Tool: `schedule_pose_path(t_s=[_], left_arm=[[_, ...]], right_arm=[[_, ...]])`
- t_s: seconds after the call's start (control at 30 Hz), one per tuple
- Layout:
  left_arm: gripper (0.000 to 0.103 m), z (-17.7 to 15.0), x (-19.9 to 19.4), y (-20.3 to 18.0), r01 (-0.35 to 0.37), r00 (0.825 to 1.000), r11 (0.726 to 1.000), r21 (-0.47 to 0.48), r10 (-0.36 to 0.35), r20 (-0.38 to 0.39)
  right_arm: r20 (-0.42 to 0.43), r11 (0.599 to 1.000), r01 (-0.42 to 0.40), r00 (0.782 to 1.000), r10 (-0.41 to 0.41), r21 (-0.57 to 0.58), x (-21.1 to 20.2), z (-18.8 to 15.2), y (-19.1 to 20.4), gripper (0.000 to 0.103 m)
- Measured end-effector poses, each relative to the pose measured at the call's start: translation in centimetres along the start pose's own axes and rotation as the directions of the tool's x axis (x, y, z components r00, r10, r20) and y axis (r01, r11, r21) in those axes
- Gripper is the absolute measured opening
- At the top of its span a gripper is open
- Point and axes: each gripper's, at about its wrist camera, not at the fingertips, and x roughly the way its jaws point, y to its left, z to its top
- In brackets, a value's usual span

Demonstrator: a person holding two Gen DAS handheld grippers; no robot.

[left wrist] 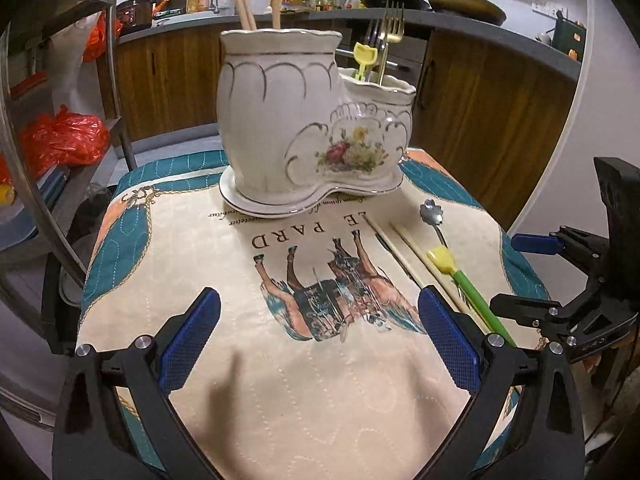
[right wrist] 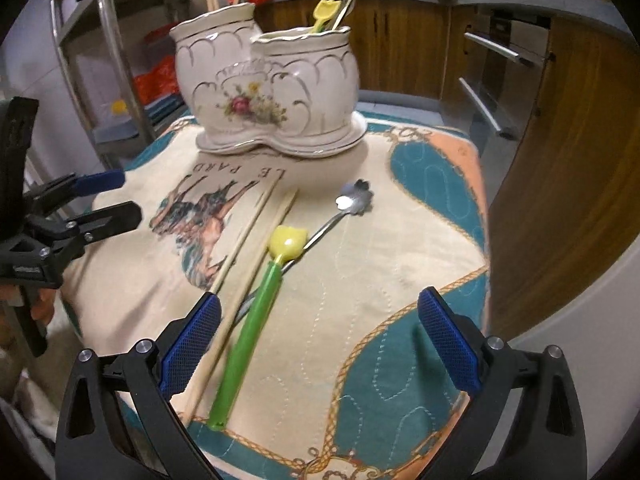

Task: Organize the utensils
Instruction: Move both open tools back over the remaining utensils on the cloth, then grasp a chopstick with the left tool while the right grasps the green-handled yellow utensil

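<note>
A white ceramic two-pot utensil holder [left wrist: 304,128] [right wrist: 264,88] stands at the far side of the cloth-covered table [left wrist: 320,380]. Its tall pot holds wooden chopsticks [left wrist: 244,0]; its low pot holds forks [left wrist: 390,24] and a yellow tulip stick [left wrist: 365,58]. On the cloth lie two chopsticks [right wrist: 248,248], a green stick with a yellow tulip head [right wrist: 256,308] and a flower-bowl metal spoon [right wrist: 352,202]. My left gripper [left wrist: 320,344] is open and empty over the horse print. My right gripper [right wrist: 320,344] is open and empty, just right of the loose utensils.
The right gripper shows at the right edge of the left wrist view [left wrist: 568,292]; the left gripper shows at the left edge of the right wrist view [right wrist: 68,228]. A metal rack [left wrist: 60,160] with red bags stands left. Wooden cabinets [right wrist: 540,160] stand behind and right.
</note>
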Motion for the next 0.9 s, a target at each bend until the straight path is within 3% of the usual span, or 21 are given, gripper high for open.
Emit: schedule_pose_path(t_s=[0.1,0.27,0.33,0.67,0.9], left_arm=[[0.097,-0.1,0.1,-0.2,0.002,1.000,1.000,0.007,-0.002,-0.007],[0.097,-0.1,0.1,-0.2,0.001,1.000,1.000,0.007,-0.001,-0.010],[0.097,-0.1,0.0,-0.2,0.000,1.000,1.000,0.005,0.000,-0.009],[0.097,0.2,0.4,-1.3,0.011,1.000,1.000,0.020,-0.010,-0.022],[0.097,0.3,1.8,-4.0,0.007,0.997,0.999,0.035,-0.004,-0.075]], right_arm=[[-0.015,1.000,-0.025,1.000,0.025,-0.013,0.2,0.1,0.3,0.095],[-0.029,0.999,-0.029,0.999,0.029,-0.022,0.5,0.4,0.9,0.058],[-0.041,0.999,-0.033,0.999,0.032,-0.021,0.6,0.5,1.0,0.049],[-0.080,0.995,-0.096,0.992,0.094,-0.021,1.6,0.5,1.7,0.015],[-0.037,0.995,-0.102,0.994,0.103,0.023,0.9,0.3,0.2,0.011]])
